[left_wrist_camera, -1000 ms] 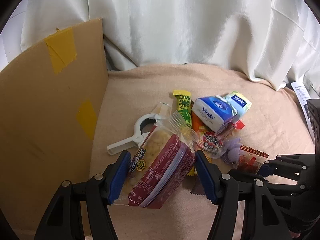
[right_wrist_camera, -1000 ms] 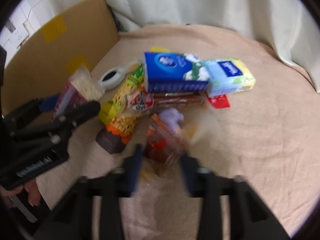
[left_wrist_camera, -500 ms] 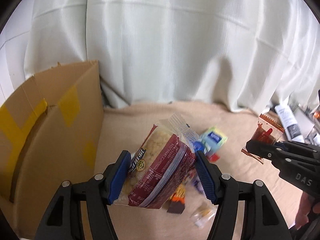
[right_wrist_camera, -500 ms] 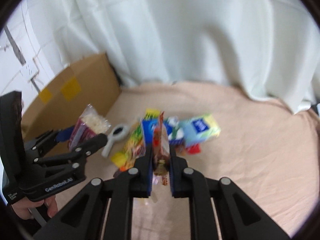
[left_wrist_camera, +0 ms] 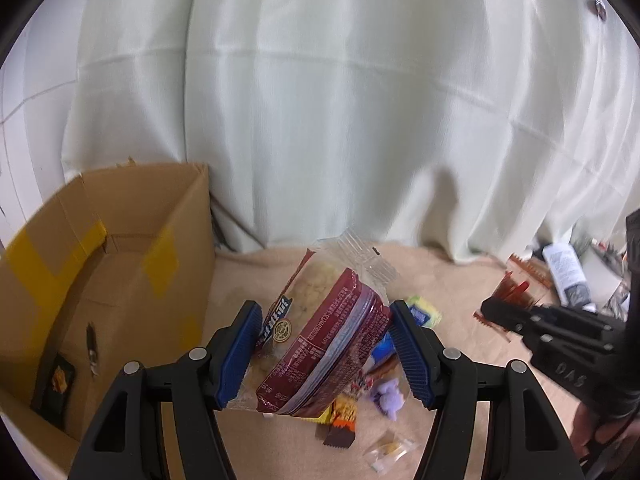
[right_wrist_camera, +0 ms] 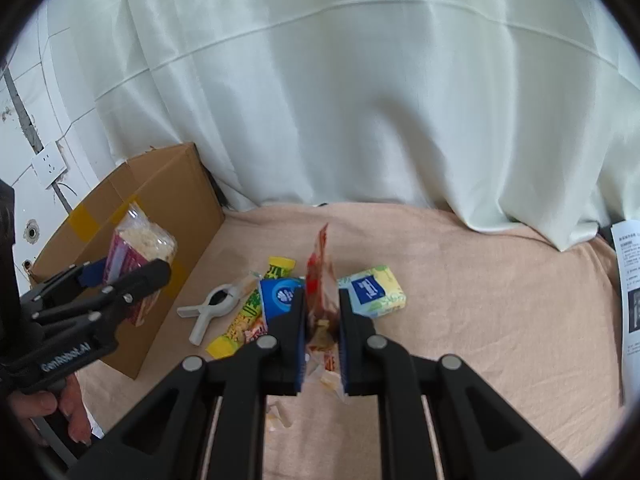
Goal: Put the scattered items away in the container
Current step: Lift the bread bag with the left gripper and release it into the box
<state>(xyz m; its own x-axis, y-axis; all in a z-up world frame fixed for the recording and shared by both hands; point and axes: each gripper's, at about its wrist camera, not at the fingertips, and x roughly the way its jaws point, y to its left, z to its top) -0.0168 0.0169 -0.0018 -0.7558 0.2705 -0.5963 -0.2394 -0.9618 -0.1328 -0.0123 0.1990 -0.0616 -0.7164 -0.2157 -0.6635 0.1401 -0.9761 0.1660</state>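
Note:
My left gripper [left_wrist_camera: 324, 344] is shut on a maroon-and-clear snack bag [left_wrist_camera: 332, 328], held tilted in the air just right of the open cardboard box [left_wrist_camera: 120, 280]. From the right wrist view the same bag [right_wrist_camera: 138, 246] hangs beside the box [right_wrist_camera: 172, 200] in the left gripper [right_wrist_camera: 124, 272]. My right gripper [right_wrist_camera: 322, 320] is shut on a thin red sachet [right_wrist_camera: 318, 276], lifted above the pile. The left wrist view shows that gripper [left_wrist_camera: 492, 310] at the right with the sachet [left_wrist_camera: 516, 292] sticking up from it.
On the beige cloth lie a white clip [right_wrist_camera: 212, 308], a blue tissue pack [right_wrist_camera: 280, 292], a green-yellow tissue pack [right_wrist_camera: 374, 290], a yellow snack stick [right_wrist_camera: 252, 312], a purple item [left_wrist_camera: 386, 394] and a small clear packet [left_wrist_camera: 390, 450]. White curtain behind; printed paper [right_wrist_camera: 628, 280] at right.
Both grippers have risen off the cloth with their packets. The right jaws closed on the red sachet a second ago. The box's inside has come into the left wrist view.

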